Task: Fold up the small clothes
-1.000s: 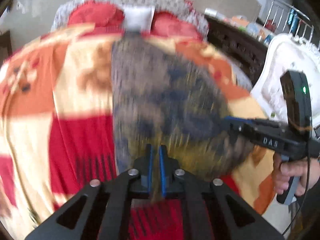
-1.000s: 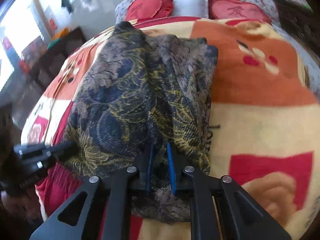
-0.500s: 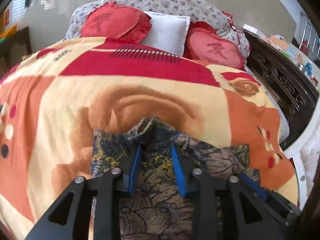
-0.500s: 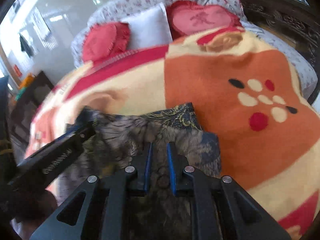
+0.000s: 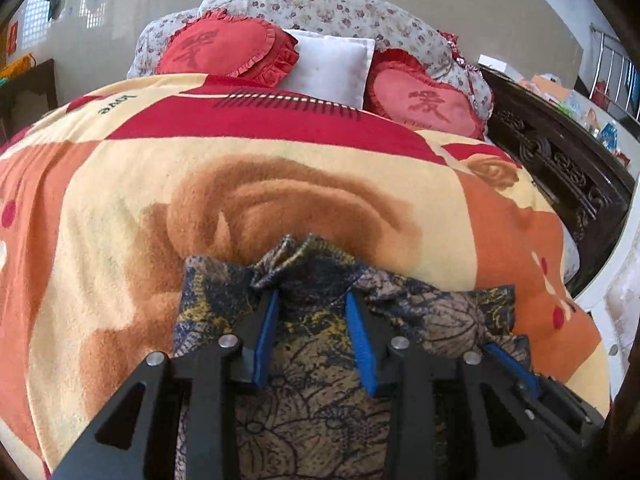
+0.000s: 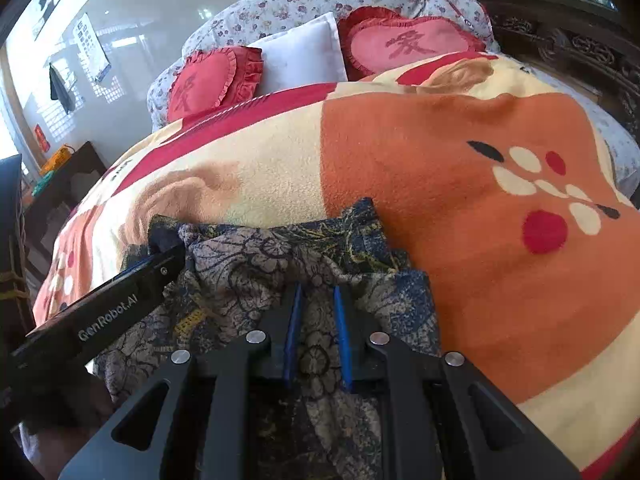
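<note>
Bedroom setting; work surface is a bed covered by a fleece blanket point(image 5: 120, 208) in cream, orange and red blocks with a large tan motif.

Item 1, nearest: left gripper point(image 5: 314, 304), black frame with blue finger pads, jaws parted to a moderate gap. Fabric lies under and between the fingers without being clamped; the tips sit at the far bunched edge of the garment.

Item 2: right gripper point(image 6: 316, 300), same build, jaws at a narrower gap, patterned cloth visible between the pads; whether the pads press it cannot be told. It appears at the lower right of the left wrist view, and the left unit, marked "GenRobot.AI", appears at the left of the right wrist view.

Item 3: patterned garment point(image 5: 312, 384), dark blue, grey and mustard floral print, lying on the near part of the blanket in a folded stack with a crumpled far edge and a small tuft raised at centre.

Item 4, far: two red heart-shaped cushions point(image 5: 228, 48) flanking a white pillow point(image 5: 328, 64), all leaning on a floral bolster point(image 5: 340, 12) at the head of the bed.

Item 5: dark carved wooden furniture point(image 5: 560, 168) along the right side of the bed.
</note>
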Available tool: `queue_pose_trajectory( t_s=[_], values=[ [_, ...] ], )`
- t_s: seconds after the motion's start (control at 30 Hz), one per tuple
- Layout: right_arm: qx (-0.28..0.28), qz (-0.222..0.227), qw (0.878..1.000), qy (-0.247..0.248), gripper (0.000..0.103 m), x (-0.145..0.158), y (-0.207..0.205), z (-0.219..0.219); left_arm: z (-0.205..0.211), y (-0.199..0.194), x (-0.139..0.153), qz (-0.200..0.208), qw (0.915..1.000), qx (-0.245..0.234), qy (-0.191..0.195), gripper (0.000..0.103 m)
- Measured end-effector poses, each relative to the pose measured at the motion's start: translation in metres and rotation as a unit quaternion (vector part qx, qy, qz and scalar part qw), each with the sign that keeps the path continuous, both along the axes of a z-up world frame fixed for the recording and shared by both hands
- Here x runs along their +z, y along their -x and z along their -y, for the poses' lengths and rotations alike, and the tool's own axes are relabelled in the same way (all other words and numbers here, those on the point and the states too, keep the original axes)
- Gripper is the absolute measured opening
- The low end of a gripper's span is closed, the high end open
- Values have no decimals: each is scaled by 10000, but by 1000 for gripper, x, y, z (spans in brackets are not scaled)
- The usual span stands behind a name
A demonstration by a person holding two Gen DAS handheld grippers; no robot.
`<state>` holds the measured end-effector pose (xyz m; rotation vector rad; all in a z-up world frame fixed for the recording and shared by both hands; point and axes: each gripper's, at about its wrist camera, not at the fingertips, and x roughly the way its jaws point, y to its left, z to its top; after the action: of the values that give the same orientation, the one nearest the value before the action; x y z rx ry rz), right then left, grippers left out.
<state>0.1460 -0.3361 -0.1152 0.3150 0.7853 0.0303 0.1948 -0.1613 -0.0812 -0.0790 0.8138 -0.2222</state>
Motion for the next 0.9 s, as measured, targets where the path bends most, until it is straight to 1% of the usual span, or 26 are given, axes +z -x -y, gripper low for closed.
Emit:
queue_pose_trajectory(
  t_s=[0.07,0.13,0.17,0.2,0.23,0.27,0.3,0.33,0.37,0.4,0.43,0.5,0.53,0.57,0.6,0.67,0.7,0.77,0.83,0.87,0.9],
  values=[
    [-19,44,10000,6,0,1,3,0,2,1,1,21,10000,-4,-71,37],
    [-5,3,10000,32,0,3,2,-1,8,0,3,-23,9996,-50,-270,37],
    [52,-122,9999,-82,0,5,0,3,10,-4,7,-148,9990,-131,-389,38],
    [160,-279,9992,-221,0,9,-2,9,10,-5,12,-247,9986,-208,-422,38],
    [216,-390,9982,-399,0,19,1,18,7,-6,21,-366,9981,-310,-392,40],
    [188,-278,9977,-594,0,30,11,31,-3,-4,33,-462,9979,-421,-173,42],
    [165,-103,9971,-742,0,38,23,43,-13,2,43,-438,9978,-507,21,53],
    [160,34,9964,-837,0,45,34,54,-22,9,50,-345,9979,-543,117,67],
    [108,159,9958,-899,2,50,51,69,-37,22,59,-133,9984,-535,136,73],
    [36,189,9960,-876,8,51,61,77,-50,34,62,33,9987,-504,62,83],
    [-79,184,9961,-856,10,49,75,88,-58,42,60,48,9988,-495,19,83],
    [-55,80,9945,-1040,15,39,92,99,-75,54,44,-328,9974,-630,149,83],
    [41,2,9928,-1201,16,31,97,100,-78,56,36,-521,9961,-674,229,83],
    [176,-60,9903,-1376,16,23,101,99,-79,62,23,-827,9928,-787,352,82],
    [286,-65,9887,-1467,16,17,103,97,-78,65,18,-935,9909,-881,407,82],
    [492,-41,9873,-1512,18,10,102,90,-71,76,6,-978,9878,-1118,470,83],
    [618,-6,9863,-1526,21,6,100,85,-69,80,2,-984,9871,-1165,481,83],
    [862,-18,9850,-1498,26,0,94,77,-69,84,-3,-969,9878,-1079,572,85],
    [976,-104,9872,-1254,29,-5,85,71,-71,84,-7,-931,9882,-1014,671,88],
    [977,-133,9881,-1179,34,-7,82,71,-71,84,-8,-884,9884,-1028,679,88],
    [960,-160,9877,-1224,40,-9,79,73,-71,85,-9,-843,9887,-1036,688,89]
  ],
)
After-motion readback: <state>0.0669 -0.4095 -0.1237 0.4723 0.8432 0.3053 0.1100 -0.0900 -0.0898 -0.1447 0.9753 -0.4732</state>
